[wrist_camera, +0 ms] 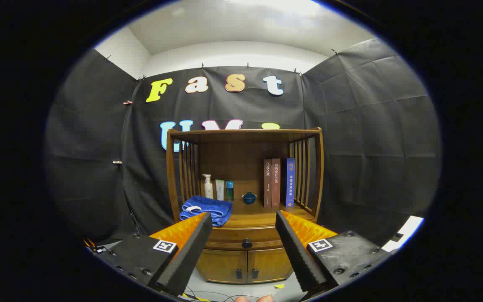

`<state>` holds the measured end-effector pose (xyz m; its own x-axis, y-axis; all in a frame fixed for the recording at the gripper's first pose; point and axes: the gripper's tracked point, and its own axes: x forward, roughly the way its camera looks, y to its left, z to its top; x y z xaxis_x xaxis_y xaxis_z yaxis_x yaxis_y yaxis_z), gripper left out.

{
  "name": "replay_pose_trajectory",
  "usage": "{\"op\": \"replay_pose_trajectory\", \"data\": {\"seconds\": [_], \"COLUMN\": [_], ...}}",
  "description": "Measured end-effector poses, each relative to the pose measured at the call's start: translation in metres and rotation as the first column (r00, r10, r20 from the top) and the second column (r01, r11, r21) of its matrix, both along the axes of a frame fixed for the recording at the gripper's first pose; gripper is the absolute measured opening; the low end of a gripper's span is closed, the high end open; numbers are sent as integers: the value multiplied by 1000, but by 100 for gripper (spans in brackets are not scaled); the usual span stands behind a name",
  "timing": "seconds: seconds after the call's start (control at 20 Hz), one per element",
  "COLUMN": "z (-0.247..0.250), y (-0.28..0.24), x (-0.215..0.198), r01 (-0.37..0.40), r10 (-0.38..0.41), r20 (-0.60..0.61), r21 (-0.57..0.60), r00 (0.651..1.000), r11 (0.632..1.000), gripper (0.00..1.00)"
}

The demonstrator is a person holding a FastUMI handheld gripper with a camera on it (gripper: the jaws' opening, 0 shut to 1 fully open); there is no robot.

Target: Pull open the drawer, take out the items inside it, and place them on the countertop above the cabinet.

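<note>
The wooden cabinet (245, 201) stands well ahead against the booth wall, open floor before it. Its drawer (245, 240) is closed, contents hidden. The gripper (244, 221) hangs spread wide, empty, fingers framing the drawer knob (247, 243) from afar.

Light comes from overhead: the white ceiling (241, 21) is bright, nearly blown out at its far end, and the white wall (233, 56) below it glows evenly. The black cloth walls (371, 138) soak up light and stay dim, their creases faintly lit. The wooden cabinet (245, 184) is evenly lit and sharp, though its top shelf shades the back panel. The tabletop (258, 218) shows a soft sheen. Fisheye bending curves the cabinet's posts and the walls outward. The open claw (243, 220) looks slightly soft up close.
</note>
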<state>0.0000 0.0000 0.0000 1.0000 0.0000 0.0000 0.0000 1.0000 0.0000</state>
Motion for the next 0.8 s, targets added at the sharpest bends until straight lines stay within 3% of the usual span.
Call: {"op": "replay_pose_trajectory", "data": {"seconds": [0.8], "z": [-4], "y": [-3], "x": [3], "r01": [15], "r10": [-15], "r20": [-1], "r21": [-17], "r00": [1000], "r11": [1000], "gripper": [98]}}
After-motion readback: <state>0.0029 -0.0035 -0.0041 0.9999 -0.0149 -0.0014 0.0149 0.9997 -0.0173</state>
